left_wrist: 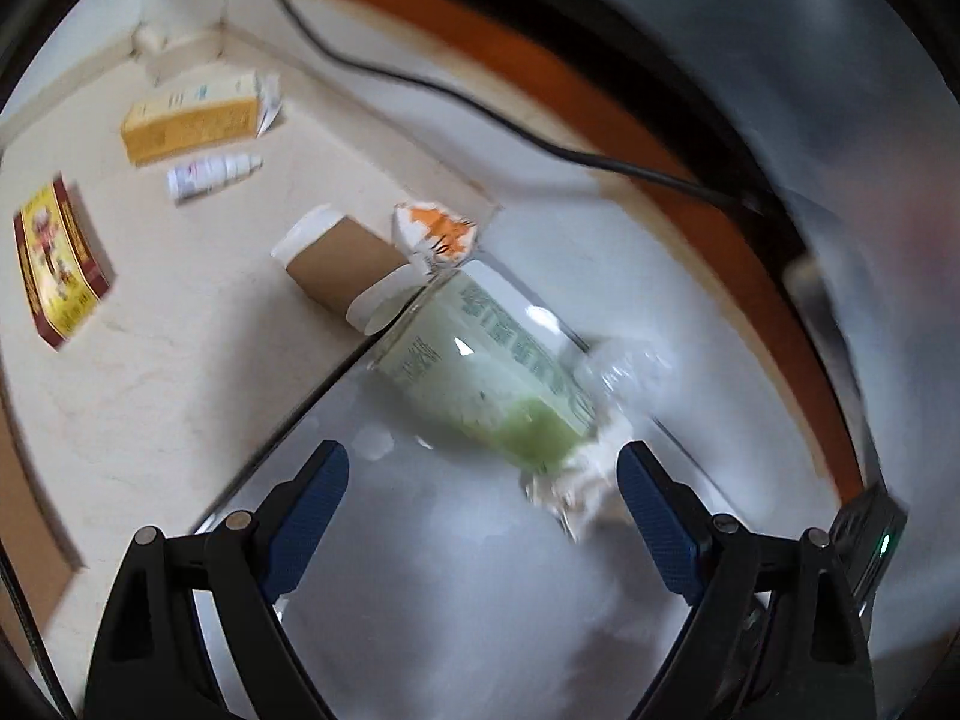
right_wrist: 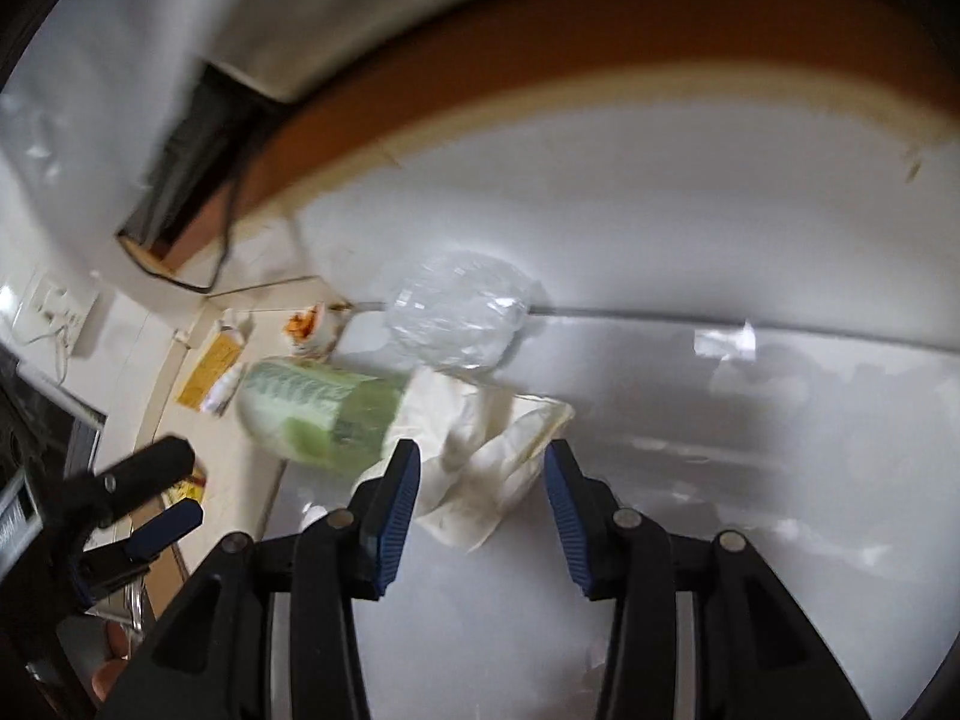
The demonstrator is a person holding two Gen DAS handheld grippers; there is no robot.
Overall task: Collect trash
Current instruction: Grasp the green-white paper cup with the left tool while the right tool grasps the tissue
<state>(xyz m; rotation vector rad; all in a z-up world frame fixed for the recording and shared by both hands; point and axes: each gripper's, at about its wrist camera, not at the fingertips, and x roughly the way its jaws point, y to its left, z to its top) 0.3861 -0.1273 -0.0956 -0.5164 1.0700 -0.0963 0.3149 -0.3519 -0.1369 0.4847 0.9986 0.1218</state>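
A clear bottle with a green label (left_wrist: pixel 492 372) lies on its side on a white glossy surface (left_wrist: pixel 456 570). A crumpled white tissue (left_wrist: pixel 576 483) and crumpled clear plastic (left_wrist: pixel 624 363) lie beside it. My left gripper (left_wrist: pixel 486 468) is open wide just short of the bottle's end, holding nothing. In the right wrist view my right gripper (right_wrist: pixel 480 462) is open, and the white tissue (right_wrist: pixel 492 450) lies just beyond its tips, untouched by the pads. The green bottle (right_wrist: pixel 324 414) is to its left, the clear plastic (right_wrist: pixel 462 312) behind. The left gripper (right_wrist: pixel 174 489) shows at the far left.
On the beige counter (left_wrist: pixel 180 390) lie a brown cardboard tube (left_wrist: pixel 342 267), an orange-and-white crumpled packet (left_wrist: pixel 435 234), a yellow box (left_wrist: pixel 192 114), a small white dropper bottle (left_wrist: pixel 210 171) and a red-and-yellow box (left_wrist: pixel 60 264). A black cable (left_wrist: pixel 456 96) runs along an orange-brown edge (left_wrist: pixel 690 138).
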